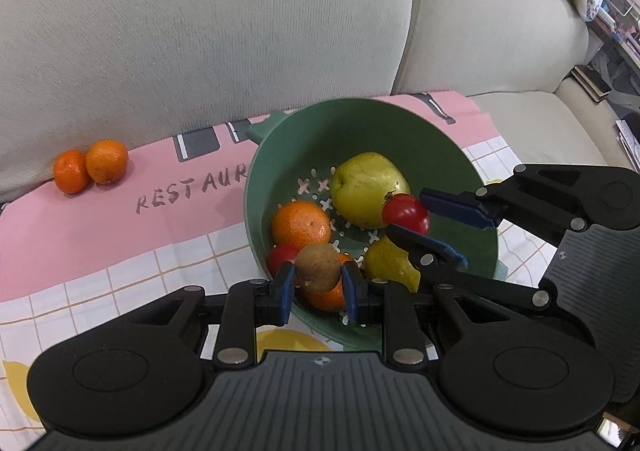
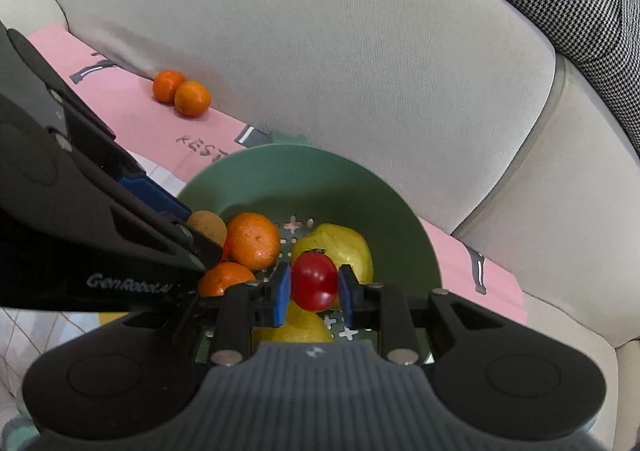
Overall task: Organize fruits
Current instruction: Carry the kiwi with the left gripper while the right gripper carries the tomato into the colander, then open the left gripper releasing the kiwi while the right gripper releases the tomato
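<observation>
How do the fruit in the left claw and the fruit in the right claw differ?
The left claw holds a brown fruit, dull and rough-skinned; the right claw holds a tomato, glossy red with a dark stem cap. The brown fruit hangs near the green colander's front rim, beside the oranges; the tomato hangs nearer the middle, in front of a yellow pear. Both are small, round and pinched between blue pads above the colander.

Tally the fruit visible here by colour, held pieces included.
Orange: 4, namely two on the cloth, two in the colander
Yellow-green: 2
Red: 2
Brown: 1
Total: 9
</observation>
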Action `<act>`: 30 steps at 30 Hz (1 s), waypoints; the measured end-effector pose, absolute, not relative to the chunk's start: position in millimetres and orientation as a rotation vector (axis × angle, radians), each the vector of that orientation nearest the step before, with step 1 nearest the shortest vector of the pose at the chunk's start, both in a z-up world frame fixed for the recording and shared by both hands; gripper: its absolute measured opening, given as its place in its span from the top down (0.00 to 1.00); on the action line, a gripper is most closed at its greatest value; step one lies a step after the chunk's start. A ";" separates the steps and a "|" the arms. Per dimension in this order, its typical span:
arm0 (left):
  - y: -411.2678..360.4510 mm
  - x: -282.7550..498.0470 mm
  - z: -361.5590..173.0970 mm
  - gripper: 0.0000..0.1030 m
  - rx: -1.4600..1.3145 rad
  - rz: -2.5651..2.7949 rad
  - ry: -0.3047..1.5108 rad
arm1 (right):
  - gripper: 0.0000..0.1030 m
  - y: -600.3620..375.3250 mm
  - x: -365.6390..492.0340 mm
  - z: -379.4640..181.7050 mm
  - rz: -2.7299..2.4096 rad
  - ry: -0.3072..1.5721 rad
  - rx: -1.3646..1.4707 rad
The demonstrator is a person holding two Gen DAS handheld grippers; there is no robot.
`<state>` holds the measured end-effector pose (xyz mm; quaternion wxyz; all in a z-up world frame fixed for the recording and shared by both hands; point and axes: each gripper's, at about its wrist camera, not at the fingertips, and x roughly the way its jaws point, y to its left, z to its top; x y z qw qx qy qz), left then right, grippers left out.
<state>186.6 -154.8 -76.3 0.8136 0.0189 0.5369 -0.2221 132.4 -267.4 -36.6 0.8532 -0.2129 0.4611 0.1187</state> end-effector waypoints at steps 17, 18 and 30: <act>-161.9 197.1 -92.5 0.73 0.029 -0.492 1.180 | 0.79 -268.4 143.5 -58.5 0.261 1.005 -0.481; -161.4 197.2 -93.0 0.73 0.026 -0.493 1.184 | 0.79 -267.3 142.9 -58.6 0.261 1.003 -0.488; -159.5 194.3 -88.6 0.58 0.007 -0.501 1.198 | 0.67 -265.5 138.5 -51.5 0.263 1.001 -0.484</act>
